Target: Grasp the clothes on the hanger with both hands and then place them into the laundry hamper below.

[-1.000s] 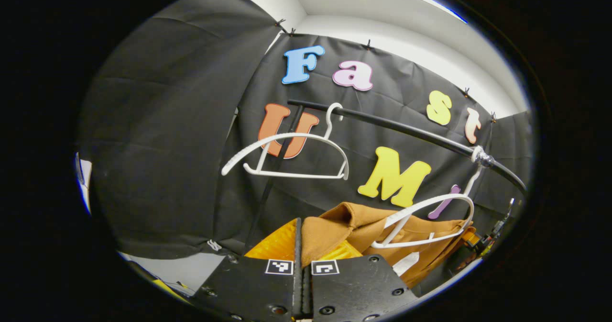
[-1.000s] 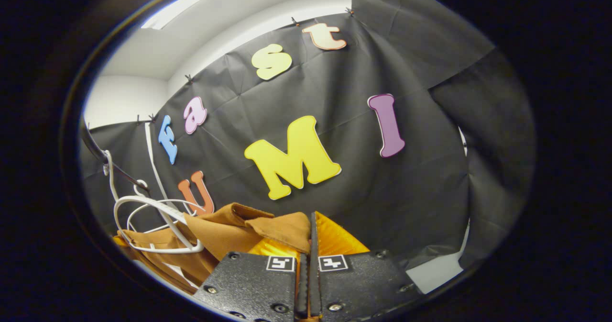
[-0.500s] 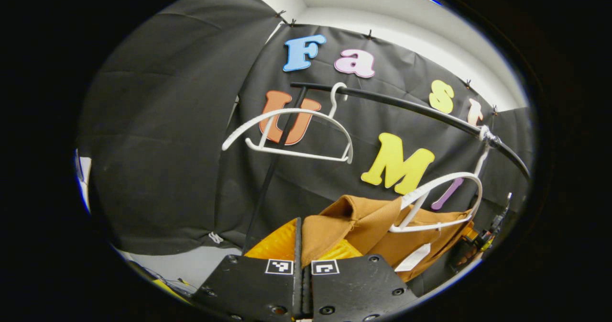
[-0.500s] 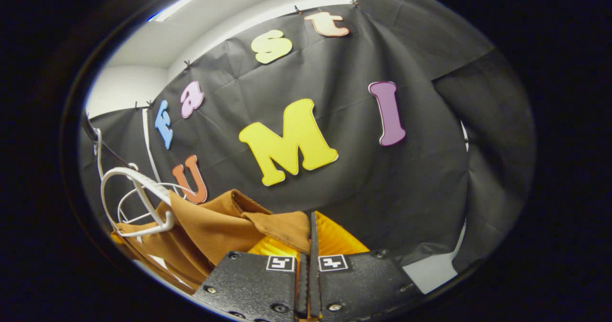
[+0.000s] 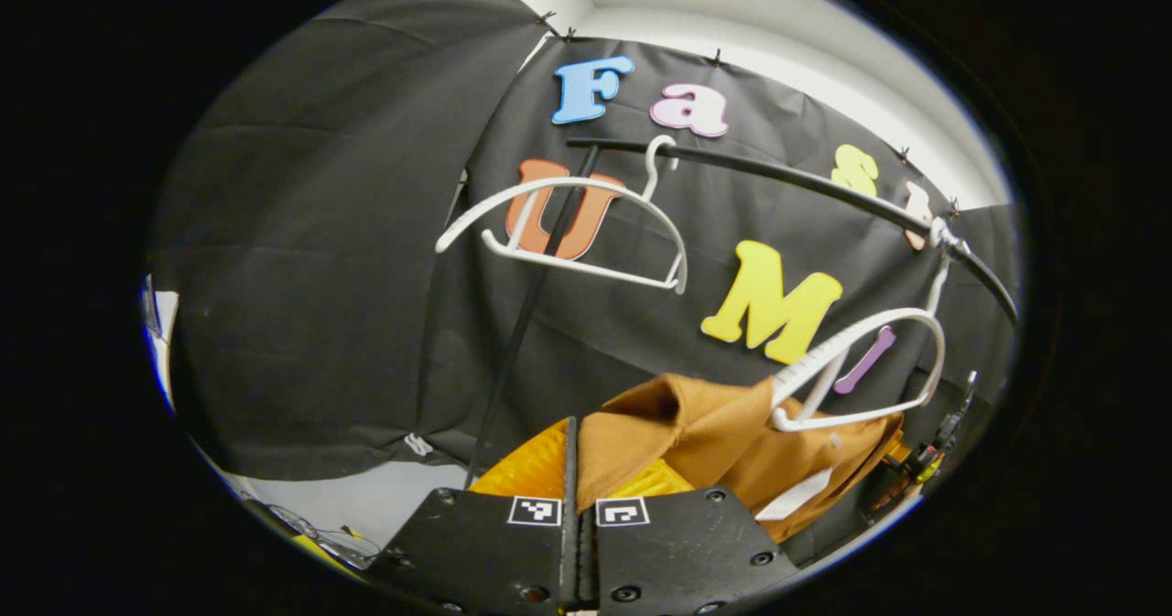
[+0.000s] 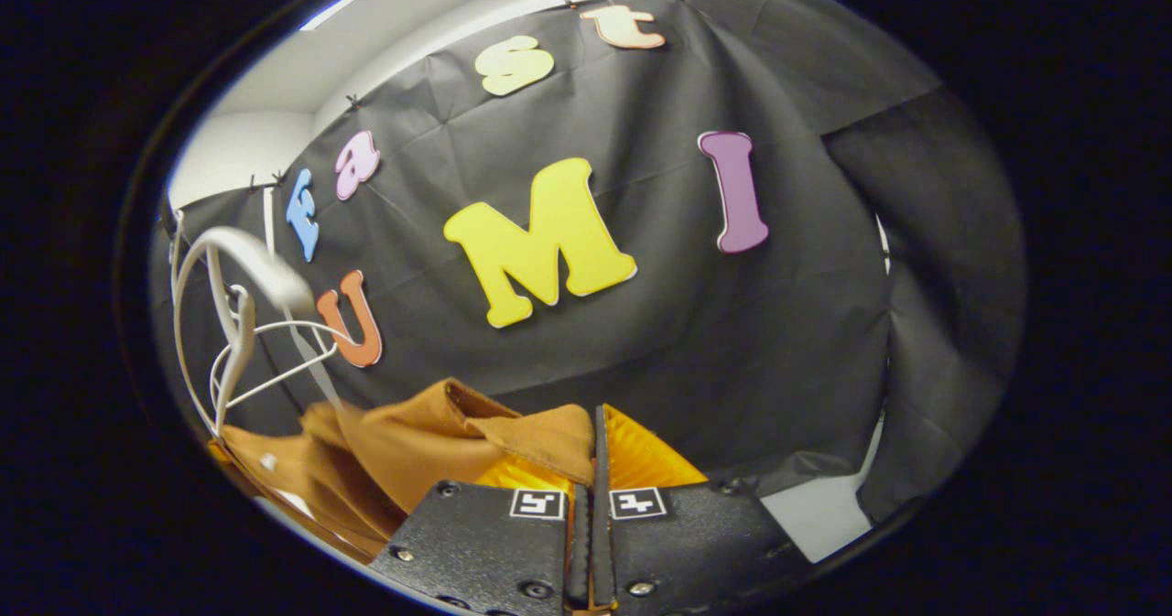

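A brown garment [image 5: 723,437] hangs stretched between my two grippers. My left gripper [image 5: 572,465] is shut on one edge of it, low in the left gripper view. My right gripper [image 6: 595,465] is shut on the other edge of the brown garment [image 6: 412,447]. The white hanger [image 5: 856,373] it came from swings bare from the black rail [image 5: 797,181], just above the cloth. In the right gripper view that hanger [image 6: 220,323] sits at the far left, tilted, above the garment. The hamper is out of sight.
A second bare white hanger [image 5: 568,232] hangs farther left on the rail, beside the rack's black upright post [image 5: 526,314]. The other gripper [image 5: 925,456] shows small at the right edge of the left gripper view. White floor [image 5: 366,506] lies below the wall cloth.
Both grippers have dropped lower with the garment. The cloth has slid off the hanger, which has swung up and tilted free above it.
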Demonstrator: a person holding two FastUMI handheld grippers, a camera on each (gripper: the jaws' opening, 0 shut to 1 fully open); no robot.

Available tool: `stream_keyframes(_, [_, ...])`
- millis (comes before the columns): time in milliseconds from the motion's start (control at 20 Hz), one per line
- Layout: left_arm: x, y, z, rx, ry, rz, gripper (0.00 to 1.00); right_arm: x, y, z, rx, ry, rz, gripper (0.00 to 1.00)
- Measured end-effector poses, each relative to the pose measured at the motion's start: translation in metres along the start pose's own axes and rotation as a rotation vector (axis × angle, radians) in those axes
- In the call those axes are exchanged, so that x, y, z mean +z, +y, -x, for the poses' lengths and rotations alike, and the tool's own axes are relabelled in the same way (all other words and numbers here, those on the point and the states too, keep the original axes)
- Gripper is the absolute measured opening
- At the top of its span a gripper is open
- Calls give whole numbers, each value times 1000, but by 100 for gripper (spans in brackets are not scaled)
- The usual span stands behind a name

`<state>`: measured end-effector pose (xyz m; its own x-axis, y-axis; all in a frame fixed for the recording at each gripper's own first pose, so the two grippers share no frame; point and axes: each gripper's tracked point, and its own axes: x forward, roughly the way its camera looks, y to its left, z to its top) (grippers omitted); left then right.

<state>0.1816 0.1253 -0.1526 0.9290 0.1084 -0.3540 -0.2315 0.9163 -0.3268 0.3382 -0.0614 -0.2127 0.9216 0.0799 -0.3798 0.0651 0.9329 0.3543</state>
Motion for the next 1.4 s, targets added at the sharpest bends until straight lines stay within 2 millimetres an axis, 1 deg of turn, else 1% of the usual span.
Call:
stream_keyframes(50, [-14,3,0,-11,38,44,0,-10,1,5,0,17,0,5])
stream_keyframes(100, [-23,5,5,-11,61,60,0,-16,0,8,-8,13,28,5])
stream_keyframes(150, [-33,10,7,16,68,27,0,-24,-6,6,-17,13,62,5])
stream_keyframes(200, [-42,16,11,33,77,-2,0,-28,-7,9,-19,15,79,5])
stream_keyframes(250, [-45,14,13,28,78,-10,0,-30,-7,12,-18,19,87,5])
stream_keyframes(400, [-34,12,16,10,56,-28,0,-32,-4,23,-14,10,93,5])
stream_keyframes(550, [-28,2,27,-19,30,-32,0,-29,6,41,-1,-21,109,5])
stream_keyframes(650, [-24,-7,37,-44,11,-54,0,-26,18,54,20,-44,136,5])
stream_keyframes(800, [-19,-24,48,-83,-9,-125,1,-27,41,75,67,-65,191,5])
stream_keyframes(1000, [-11,-56,67,-157,-41,-218,6,-34,73,104,141,-76,220,5])
stream_keyframes(1100, [-5,-72,76,-194,-63,-236,6,-39,92,119,185,-75,215,5])
stream_keyframes(1200, [-2,-89,84,-233,-76,-239,6,-40,108,131,226,-77,221,5])
stream_keyframes(1250, [-1,-96,88,-252,-79,-234,0,-41,115,138,251,-74,221,5])
stream_keyframes(1350, [2,-105,95,-275,-83,-231,0,-44,127,147,285,-61,204,5])
stream_keyframes(1400, [0,-109,98,-282,-83,-233,0,-49,133,150,305,-46,195,5])
